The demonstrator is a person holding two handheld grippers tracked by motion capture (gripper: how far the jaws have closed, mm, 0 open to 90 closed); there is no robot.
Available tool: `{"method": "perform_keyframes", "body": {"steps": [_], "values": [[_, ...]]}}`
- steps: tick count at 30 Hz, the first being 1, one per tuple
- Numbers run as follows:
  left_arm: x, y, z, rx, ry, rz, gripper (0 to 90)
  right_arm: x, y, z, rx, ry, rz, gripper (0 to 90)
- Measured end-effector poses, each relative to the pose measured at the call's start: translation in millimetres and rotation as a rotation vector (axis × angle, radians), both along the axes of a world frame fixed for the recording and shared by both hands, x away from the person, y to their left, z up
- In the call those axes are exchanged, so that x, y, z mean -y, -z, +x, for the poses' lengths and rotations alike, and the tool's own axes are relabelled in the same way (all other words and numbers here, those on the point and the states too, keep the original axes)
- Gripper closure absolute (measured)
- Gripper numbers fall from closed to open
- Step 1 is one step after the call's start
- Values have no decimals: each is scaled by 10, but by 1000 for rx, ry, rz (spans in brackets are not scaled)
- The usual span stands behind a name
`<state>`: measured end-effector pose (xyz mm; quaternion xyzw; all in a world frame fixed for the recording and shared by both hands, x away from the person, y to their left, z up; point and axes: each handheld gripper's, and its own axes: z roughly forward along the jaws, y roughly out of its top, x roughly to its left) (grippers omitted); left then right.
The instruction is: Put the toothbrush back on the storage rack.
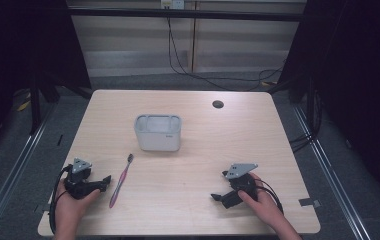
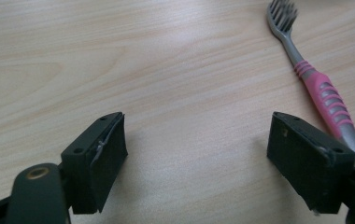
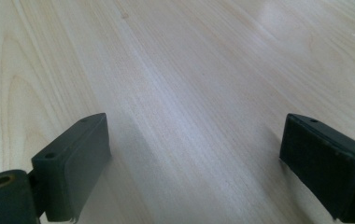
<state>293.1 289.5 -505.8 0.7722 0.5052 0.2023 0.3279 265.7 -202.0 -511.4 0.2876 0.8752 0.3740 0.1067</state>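
Jaws over pale wooden table (image 1: 188, 195), dim room

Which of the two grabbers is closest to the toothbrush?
The left gripper. The pink toothbrush lies right beside its jaws, while the right gripper sits far across the table.

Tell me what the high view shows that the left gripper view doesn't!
Just the high view: the grey tub standing past the toothbrush's bristle end, the right tool held open near the table's front, both hands, and the dark hole at the far edge. Just the left gripper view: close up, the left tool with jaws wide apart and nothing between them. Both: the pink and grey toothbrush lying flat on the wooden table.
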Motion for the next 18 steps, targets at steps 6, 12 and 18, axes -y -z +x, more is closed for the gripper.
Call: {"method": "perform_keyframes", "body": {"steps": [6,12,18], "values": [[-31,-3,-46,-2,9,-1,194,-1,1,19,1,-9,1,76],[-25,-36,-38,-32,20,23,195,-2,2,29,1,-11,2,77],[6,-76,-41,-66,24,9,225,0,2,30,0,-11,4,77]]}}
